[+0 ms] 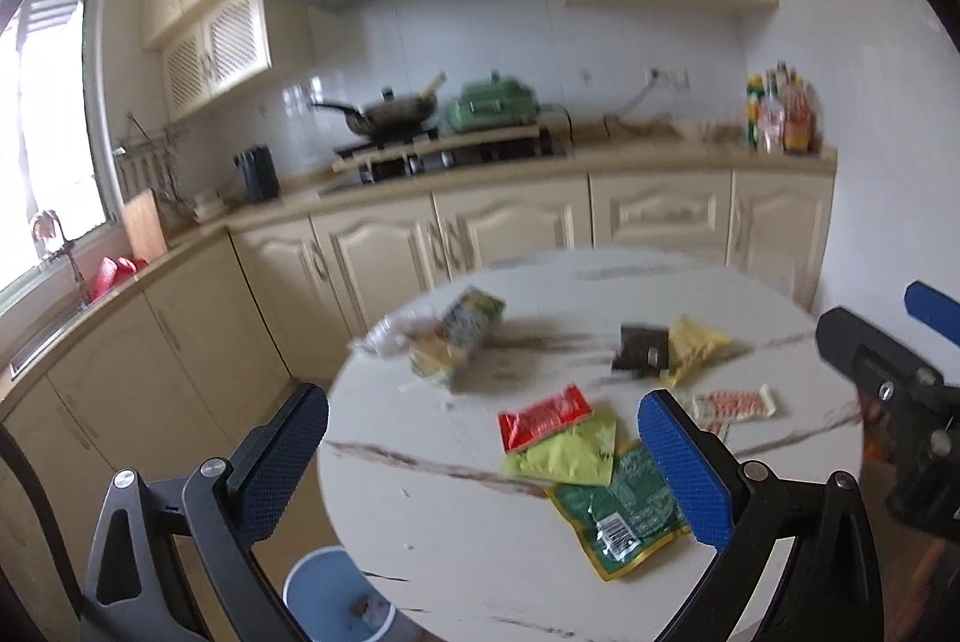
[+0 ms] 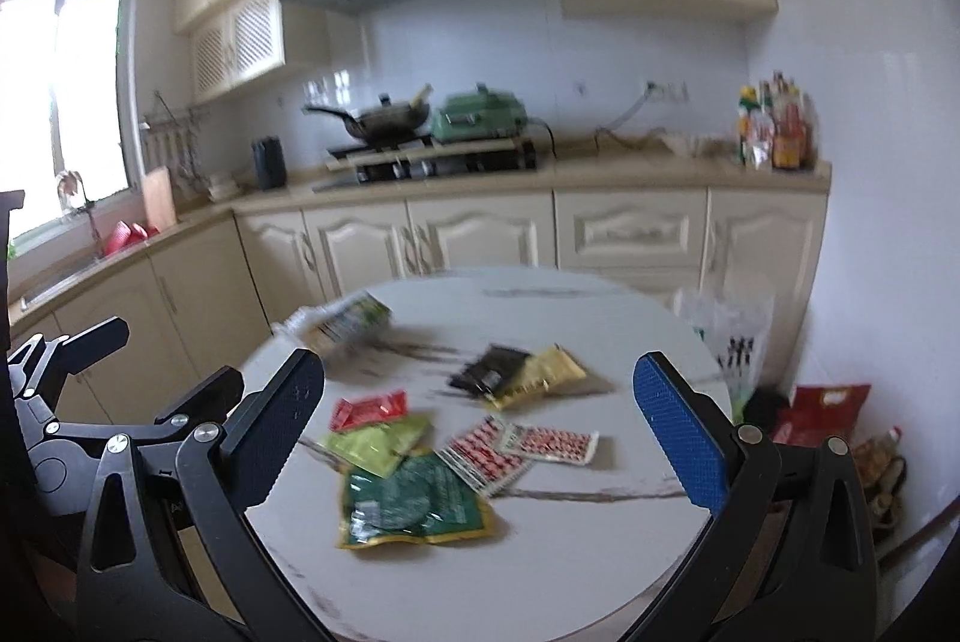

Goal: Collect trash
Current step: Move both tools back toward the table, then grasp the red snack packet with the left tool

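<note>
Across the lower half of both views sits a round white marble-patterned table [image 2: 540,570], strewn with empty snack wrappers. Nothing has been picked up yet, so this looks like the very start of the job: both tools hover above the near edge of the table, sizing up the litter.

The left gripper [image 1: 486,468] fills the bottom of its own frame, its jaws spread wide apart and holding nothing. The right gripper [image 2: 486,438] does the same in its view, jaws wide apart and empty.

At centre frame in the right view lies a dark green wrapper [image 2: 414,504], closest to the tools. Touching its upper edge is a lime green wrapper [image 2: 378,441], and above that a red wrapper [image 2: 369,409]. Just right of these lie two red-and-white patterned packets [image 2: 522,447], overlapping. Higher up are a black packet [image 2: 492,369] against a yellow packet [image 2: 546,372], and at upper left of the tabletop a blurred carton and clear plastic [image 2: 348,321].

At the bottom left of the left view, on the floor beside the table, stands a pale blue bin [image 1: 336,600], with a little debris in it.

The next move, I judge, calls for one gripper to come down flat over the nearest wrapper, pinch an edge that lifts off the surface, then carry it to the bin.
</note>
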Available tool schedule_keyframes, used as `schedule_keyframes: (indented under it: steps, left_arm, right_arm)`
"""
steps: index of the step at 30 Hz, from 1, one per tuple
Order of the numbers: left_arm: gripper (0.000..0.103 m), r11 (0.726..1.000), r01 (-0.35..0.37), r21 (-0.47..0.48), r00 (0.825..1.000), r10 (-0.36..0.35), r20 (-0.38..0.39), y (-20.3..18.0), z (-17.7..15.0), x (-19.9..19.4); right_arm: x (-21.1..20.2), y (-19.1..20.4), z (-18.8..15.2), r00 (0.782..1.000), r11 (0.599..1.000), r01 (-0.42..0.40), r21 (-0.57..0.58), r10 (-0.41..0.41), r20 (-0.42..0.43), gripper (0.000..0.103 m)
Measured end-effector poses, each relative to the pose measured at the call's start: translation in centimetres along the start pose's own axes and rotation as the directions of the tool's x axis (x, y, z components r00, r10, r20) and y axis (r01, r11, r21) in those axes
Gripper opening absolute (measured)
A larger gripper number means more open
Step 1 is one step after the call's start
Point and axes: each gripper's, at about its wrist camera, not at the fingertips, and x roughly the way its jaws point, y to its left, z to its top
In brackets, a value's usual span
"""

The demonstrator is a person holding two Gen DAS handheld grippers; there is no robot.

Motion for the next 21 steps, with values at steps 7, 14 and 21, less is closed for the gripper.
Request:
schedule_keyframes:
  steps: [7,14,21]
  left_arm:
    - [0.102,0.999,0.032,-0.033,0.993,-0.035,-0.117,1.1,0.9,5.7]
    - [0.102,0.994,0.085,-0.067,0.969,-0.098,-0.228,2.8,2.3,12.8]
    - [0.102,0.979,0.205,-0.017,0.926,-0.199,-0.321,0.4,3.7,19.1]
  right_arm:
    - [4.7,-2.2,-1.4,0.994,0.999,0.043,0.017,-0.041,-0.101,0.103]
    - [9.3,-4.4,-2.5,0.975,0.996,0.081,0.043,-0.07,-0.211,0.103]
    - [13.3,-5.8,-3.4,0.953,0.992,0.104,0.069,-0.08,-0.292,0.103]
